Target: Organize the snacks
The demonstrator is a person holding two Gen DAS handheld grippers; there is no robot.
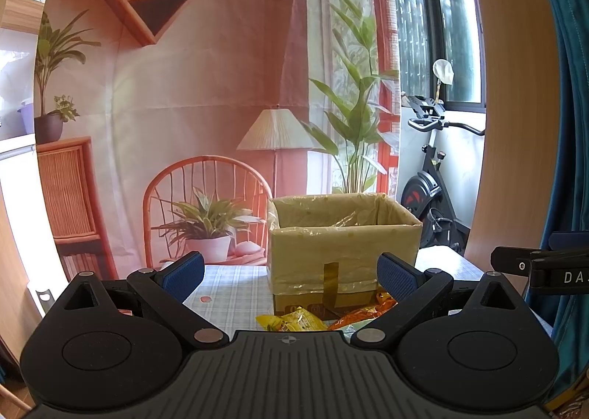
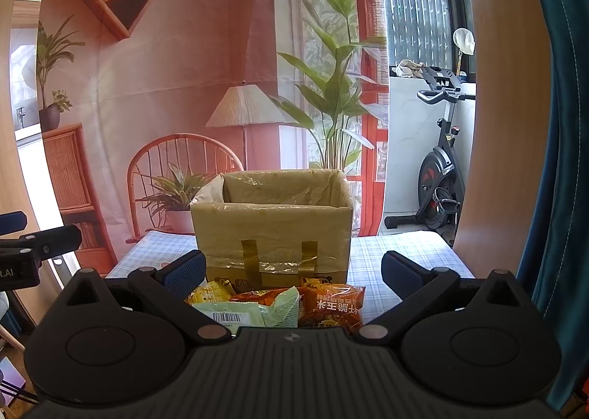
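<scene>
While both tongs gape level, right tongs (image 2: 292, 271) facing snack packets (image 2: 279, 305); box (image 2: 272, 231) apparently just behind

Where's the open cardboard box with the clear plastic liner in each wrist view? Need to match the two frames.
Left wrist: open cardboard box with clear plastic liner sits right of centre, on the checked tablecloth, behind the yellow snack packet.
Right wrist: same box sits near centre, behind the snack packets, including the orange packet.
Shared landmark: black exercise bike, right of the box in both.
</scene>
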